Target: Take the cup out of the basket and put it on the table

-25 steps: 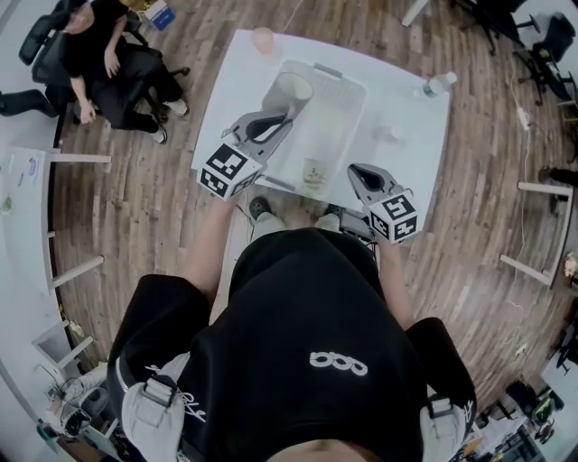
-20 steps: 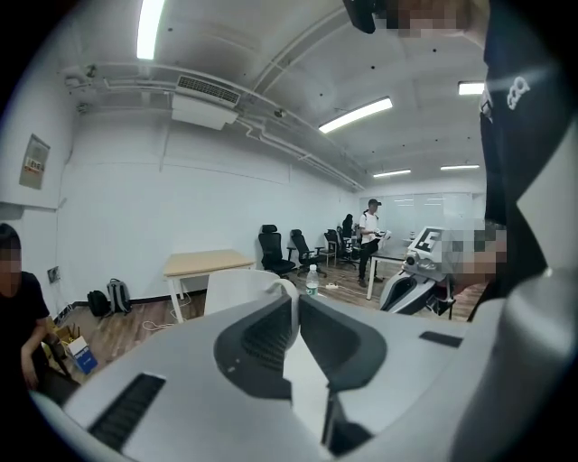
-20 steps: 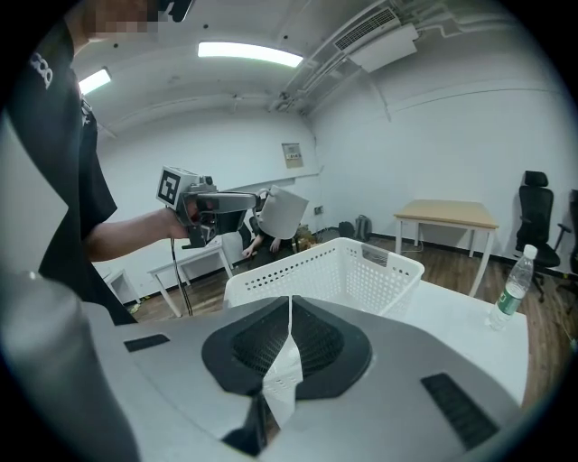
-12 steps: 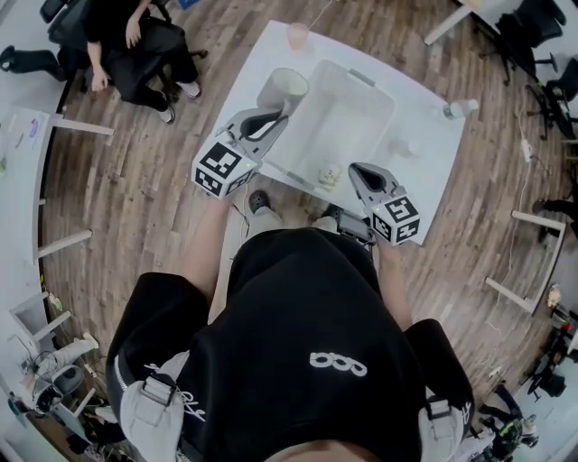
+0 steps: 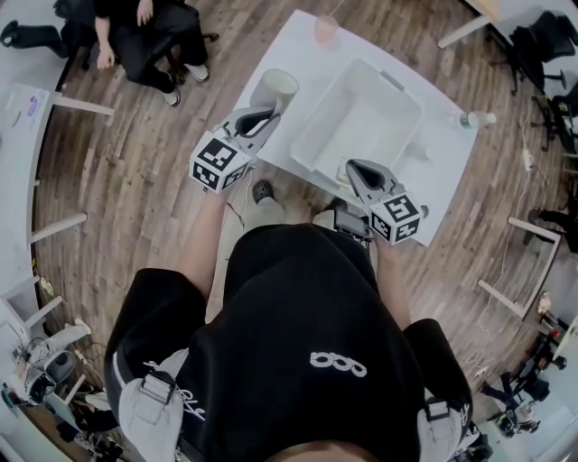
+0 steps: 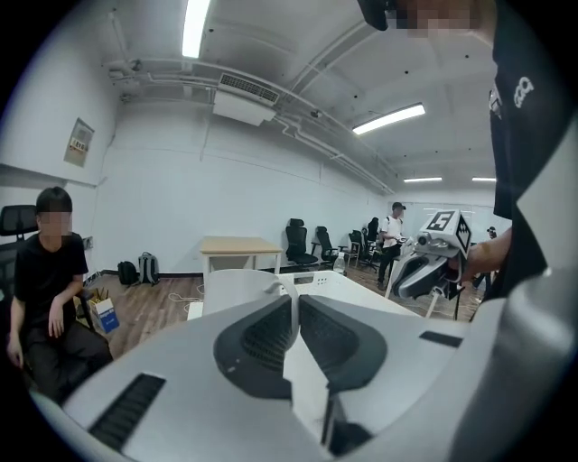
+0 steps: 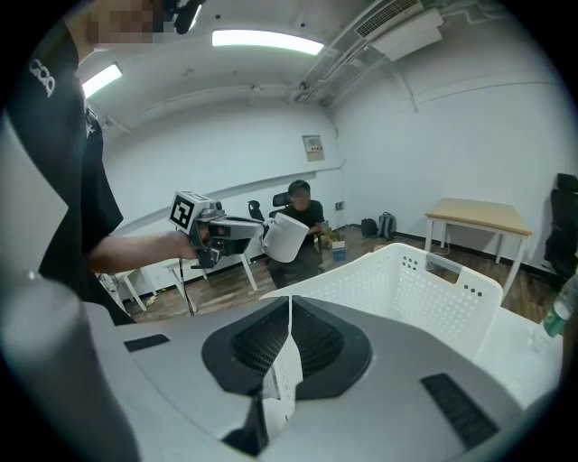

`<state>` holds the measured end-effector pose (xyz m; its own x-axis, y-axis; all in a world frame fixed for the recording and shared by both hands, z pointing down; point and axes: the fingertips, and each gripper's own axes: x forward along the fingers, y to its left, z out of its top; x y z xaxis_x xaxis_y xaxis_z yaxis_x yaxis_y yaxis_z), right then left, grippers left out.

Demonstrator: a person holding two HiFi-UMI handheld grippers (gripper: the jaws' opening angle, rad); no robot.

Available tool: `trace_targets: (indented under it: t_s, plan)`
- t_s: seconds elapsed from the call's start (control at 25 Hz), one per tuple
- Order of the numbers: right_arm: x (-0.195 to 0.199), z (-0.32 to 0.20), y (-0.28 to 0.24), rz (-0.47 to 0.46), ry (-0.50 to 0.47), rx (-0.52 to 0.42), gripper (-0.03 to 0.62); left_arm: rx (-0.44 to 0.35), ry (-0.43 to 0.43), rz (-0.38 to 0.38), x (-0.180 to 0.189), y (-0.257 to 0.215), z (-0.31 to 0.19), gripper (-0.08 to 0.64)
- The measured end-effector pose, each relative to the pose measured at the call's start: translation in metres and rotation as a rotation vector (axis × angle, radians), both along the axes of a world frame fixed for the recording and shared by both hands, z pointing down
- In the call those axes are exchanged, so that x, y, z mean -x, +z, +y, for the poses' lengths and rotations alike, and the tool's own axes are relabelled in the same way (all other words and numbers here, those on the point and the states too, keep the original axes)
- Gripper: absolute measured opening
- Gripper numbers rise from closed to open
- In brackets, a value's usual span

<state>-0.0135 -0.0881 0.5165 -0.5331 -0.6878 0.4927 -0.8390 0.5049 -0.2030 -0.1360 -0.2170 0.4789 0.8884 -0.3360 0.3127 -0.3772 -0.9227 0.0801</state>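
Observation:
My left gripper [image 5: 262,113] is shut on the rim of a large white cup [image 5: 275,88]. It holds the cup in the air over the left edge of the white table [image 5: 289,50], clear of the white perforated basket [image 5: 397,95]. In the left gripper view the cup [image 6: 237,287] stands just beyond the left gripper [image 6: 294,300], its wall pinched between the jaws. My right gripper [image 5: 354,166] hovers shut and empty at the basket's near rim. The right gripper view shows the right gripper [image 7: 289,303], the basket [image 7: 406,280] and the held cup [image 7: 287,236].
A small printed cup [image 5: 342,171] lies in the basket's near corner, partly behind my right gripper. A pink cup [image 5: 326,27] stands at the table's far edge and a bottle [image 5: 476,118] at its right. A person [image 5: 144,27] sits left of the table.
The left gripper has carried the white cup leftward, from over the basket's left rim to beside the basket. The right gripper has closed in on the basket's near rim.

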Motion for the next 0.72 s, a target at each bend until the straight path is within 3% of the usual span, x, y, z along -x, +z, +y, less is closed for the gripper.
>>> trace_targets:
  t_s: [0.28,0.72]
  plan:
    - [0.029,-0.005,0.008,0.012,0.034,0.037,0.031,0.066,0.014,-0.041,0.029,0.052,-0.022,0.032]
    - [0.046,0.000,0.028,0.012,0.129,0.099,0.031,0.143,0.083,-0.078,0.023,0.140,-0.054,0.032]
